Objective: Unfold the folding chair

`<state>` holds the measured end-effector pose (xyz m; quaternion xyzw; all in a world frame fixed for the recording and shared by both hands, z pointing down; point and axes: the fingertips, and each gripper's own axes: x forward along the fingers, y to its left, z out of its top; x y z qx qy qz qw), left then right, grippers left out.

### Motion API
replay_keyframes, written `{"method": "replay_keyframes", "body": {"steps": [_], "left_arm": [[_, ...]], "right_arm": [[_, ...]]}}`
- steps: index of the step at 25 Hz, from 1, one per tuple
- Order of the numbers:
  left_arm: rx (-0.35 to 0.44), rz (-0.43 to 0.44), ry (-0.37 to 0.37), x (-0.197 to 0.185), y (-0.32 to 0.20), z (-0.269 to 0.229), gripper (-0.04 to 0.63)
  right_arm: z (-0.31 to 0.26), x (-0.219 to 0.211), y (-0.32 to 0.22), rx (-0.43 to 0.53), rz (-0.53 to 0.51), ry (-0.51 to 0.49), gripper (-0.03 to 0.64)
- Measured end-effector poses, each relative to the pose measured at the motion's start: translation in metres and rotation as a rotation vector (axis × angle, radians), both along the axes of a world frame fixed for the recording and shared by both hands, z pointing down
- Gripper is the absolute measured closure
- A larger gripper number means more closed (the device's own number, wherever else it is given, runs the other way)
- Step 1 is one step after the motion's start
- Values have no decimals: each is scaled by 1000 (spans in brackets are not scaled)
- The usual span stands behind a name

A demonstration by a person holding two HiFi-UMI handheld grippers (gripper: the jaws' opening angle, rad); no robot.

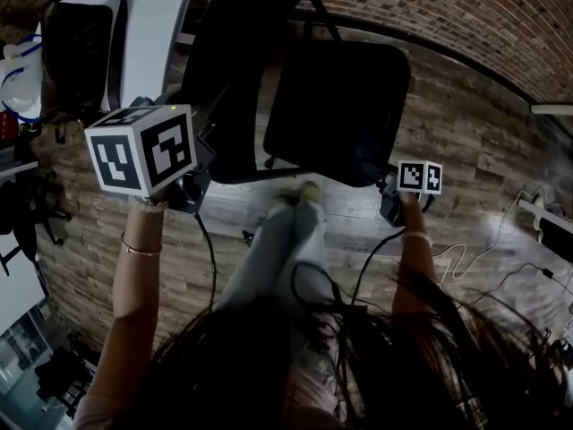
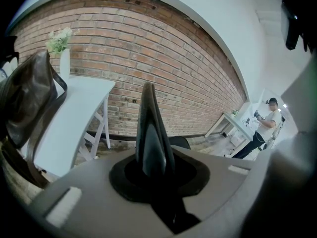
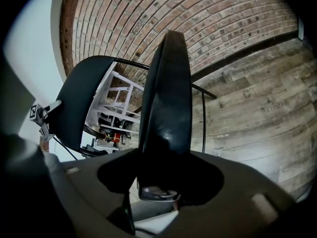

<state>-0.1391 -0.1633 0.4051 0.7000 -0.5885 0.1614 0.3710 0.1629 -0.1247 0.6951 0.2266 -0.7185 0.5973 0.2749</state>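
Observation:
The black folding chair stands on the wood floor in front of me, its backrest point(image 1: 237, 70) to the left and its padded seat point(image 1: 338, 106) to the right. My left gripper point(image 1: 199, 179) is at the backrest's lower left edge. In the left gripper view that edge point(image 2: 151, 133) rises as a thin black blade out of the left gripper point(image 2: 153, 175), which is shut on it. My right gripper point(image 1: 391, 206) is at the seat's near right corner. The seat edge point(image 3: 167, 98) stands in the right gripper point(image 3: 161, 182), gripped. The backrest point(image 3: 79, 103) shows behind it.
A white table point(image 1: 157, 16) with a dark bag point(image 1: 81, 52) stands to the left, close to the chair. A brick wall point(image 1: 466, 16) runs behind. Cables point(image 1: 483, 249) lie on the floor at right. My legs point(image 1: 286, 249) are just before the chair. A person point(image 2: 265, 128) stands far off.

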Motion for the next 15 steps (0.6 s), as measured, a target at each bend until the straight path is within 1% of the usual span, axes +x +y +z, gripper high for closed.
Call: {"method": "replay_keyframes", "body": {"steps": [11, 15], "left_arm": [[11, 11, -3, -2, 0, 0, 528], [14, 12, -6, 5, -1, 1, 528]], "right_arm": [[0, 0, 0, 10, 15, 22, 383], [2, 8, -1, 5, 16, 19, 382]]}}
